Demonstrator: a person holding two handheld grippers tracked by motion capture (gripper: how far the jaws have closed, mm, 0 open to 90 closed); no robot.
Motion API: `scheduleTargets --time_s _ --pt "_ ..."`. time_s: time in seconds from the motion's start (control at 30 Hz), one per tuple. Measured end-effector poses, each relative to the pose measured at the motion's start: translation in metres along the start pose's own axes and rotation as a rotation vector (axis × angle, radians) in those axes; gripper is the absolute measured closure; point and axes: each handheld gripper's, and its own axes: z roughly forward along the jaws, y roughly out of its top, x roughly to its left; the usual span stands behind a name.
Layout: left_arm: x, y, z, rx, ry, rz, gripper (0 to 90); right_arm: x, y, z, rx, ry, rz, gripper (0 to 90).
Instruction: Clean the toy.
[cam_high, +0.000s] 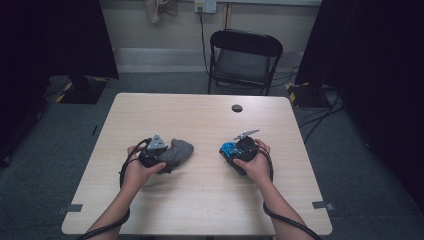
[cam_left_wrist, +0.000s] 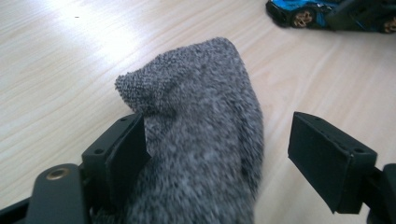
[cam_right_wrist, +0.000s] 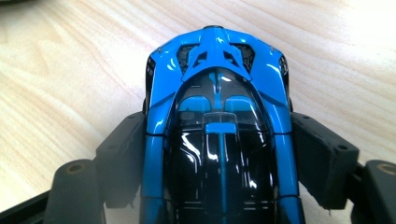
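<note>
Jaws wide around my grey sock (cam_left_wrist: 205, 140) lower-centre, right pair clamping the blue toy car (cam_right_wrist: 219, 135); sock may snag my left pad.

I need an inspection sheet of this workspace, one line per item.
Surface: light wood table, round dark hole near the far edge.
Job's things: grey sock and blue toy car, both on the table.
Clutter: nothing seen.
Grippers: left claw open, one pad touching the sock, the other apart; right claw closed on the car's sides.
Cables: one trails from each claw along the forearm.
Surroundings: black folding chair, grey floor, dark curtains.
</note>
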Motion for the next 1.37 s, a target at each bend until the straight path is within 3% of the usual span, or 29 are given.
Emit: scheduleTargets --time_s 0.13,0.17,0.2,0.23,0.37,0.43,0.53,0.77,1.0,1.03,1.37 --pt "0.0 0.0 -0.014 -0.002 -0.017 0.012 18.1 -0.004 -0.002 -0.007 -0.018 0.021 -0.007 16.8" --pt "0.001 0.0 -0.021 -0.019 -0.014 0.008 17.9 -0.008 -0.003 -0.015 -0.054 0.059 0.004 16.9" --pt "0.001 0.0 -0.021 -0.019 -0.014 0.008 17.5 -0.008 -0.003 -0.015 -0.054 0.059 0.004 16.9" --pt "0.0 -0.004 -0.029 -0.037 -0.036 -0.014 17.4 -0.011 -0.006 -0.026 -0.09 0.071 0.008 17.4" --pt "-0.001 -0.015 -0.035 -0.016 -0.039 -0.001 17.5 -0.018 -0.014 -0.043 -0.117 0.084 0.023 16.2" --pt "0.001 -0.024 -0.041 -0.027 -0.036 -0.017 17.7 -0.024 -0.022 -0.057 -0.13 0.064 -0.007 15.7" --pt "0.002 -0.029 -0.045 -0.035 -0.038 -0.035 17.5 -0.027 -0.028 -0.064 -0.127 0.064 -0.009 15.8" --pt "0.004 -0.048 -0.056 -0.017 -0.023 -0.032 17.5 -0.03 -0.058 -0.079 -0.125 0.044 -0.042 15.6" --pt "0.004 -0.061 -0.062 0.002 -0.02 -0.029 17.4 -0.031 -0.083 -0.09 -0.111 0.05 -0.042 15.4" --pt "0.004 -0.065 -0.063 0.016 -0.012 -0.013 17.3 -0.031 -0.092 -0.092 -0.107 0.041 -0.044 15.4" --pt "0.004 -0.081 -0.057 0.057 -0.004 0.019 16.8 -0.028 -0.127 -0.084 -0.079 0.034 -0.037 15.2"
